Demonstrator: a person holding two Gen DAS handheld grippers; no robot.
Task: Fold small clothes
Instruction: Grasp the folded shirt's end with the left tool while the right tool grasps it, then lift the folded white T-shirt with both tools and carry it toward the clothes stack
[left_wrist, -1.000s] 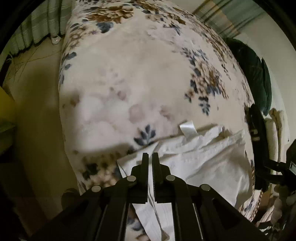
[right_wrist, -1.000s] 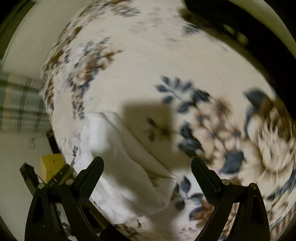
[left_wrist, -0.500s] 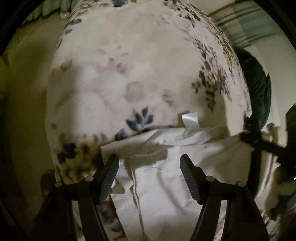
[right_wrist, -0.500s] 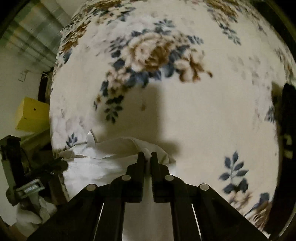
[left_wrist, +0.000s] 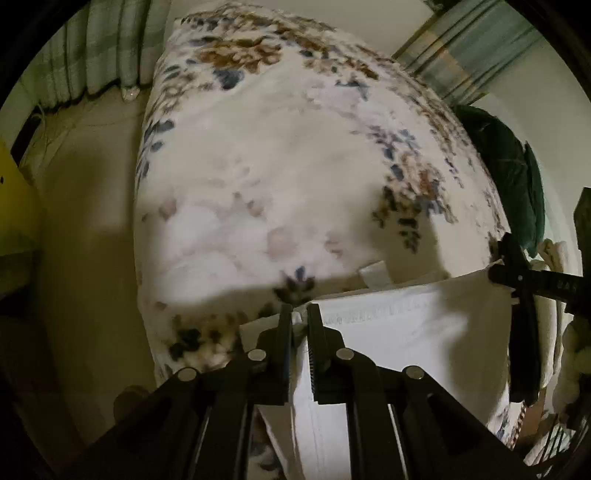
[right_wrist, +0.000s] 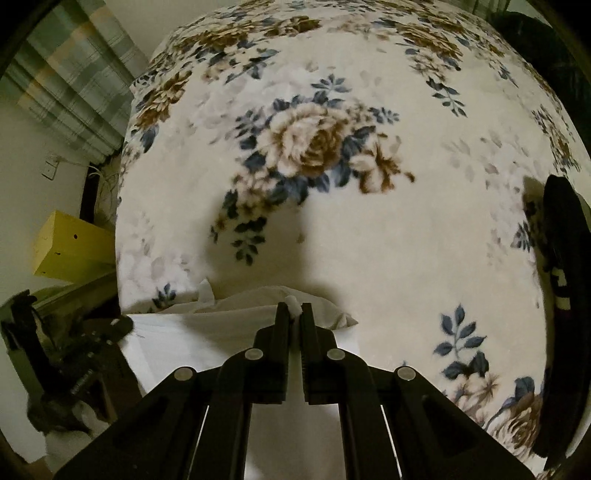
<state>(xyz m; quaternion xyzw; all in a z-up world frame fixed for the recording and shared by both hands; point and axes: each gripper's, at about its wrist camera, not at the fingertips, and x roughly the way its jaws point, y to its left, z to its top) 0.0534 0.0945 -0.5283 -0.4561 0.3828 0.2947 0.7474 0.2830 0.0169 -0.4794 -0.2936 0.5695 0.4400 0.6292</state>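
Presently: both sets of my fingers are clenched on the top edge of a white garment (left_wrist: 399, 332) on the bed.

My left gripper (left_wrist: 299, 314) pinches a fold of the white cloth at the garment's left corner; the cloth shows between the two fingers, which stand almost together. My right gripper (right_wrist: 294, 310) is likewise clamped on a small tuft of the same cloth at the garment's other upper corner, and in the left wrist view its black frame (left_wrist: 517, 273) sits at the garment's far right edge. The garment lies at the near edge of the floral blanket (right_wrist: 369, 240), hem stretched between the two grips, a white label (left_wrist: 375, 273) sticking up just beyond the hem. A dark item (right_wrist: 565, 258) rests on the blanket well to the right of the garment. A yellow box (right_wrist: 70, 247) stands off the bed, left of the blanket.
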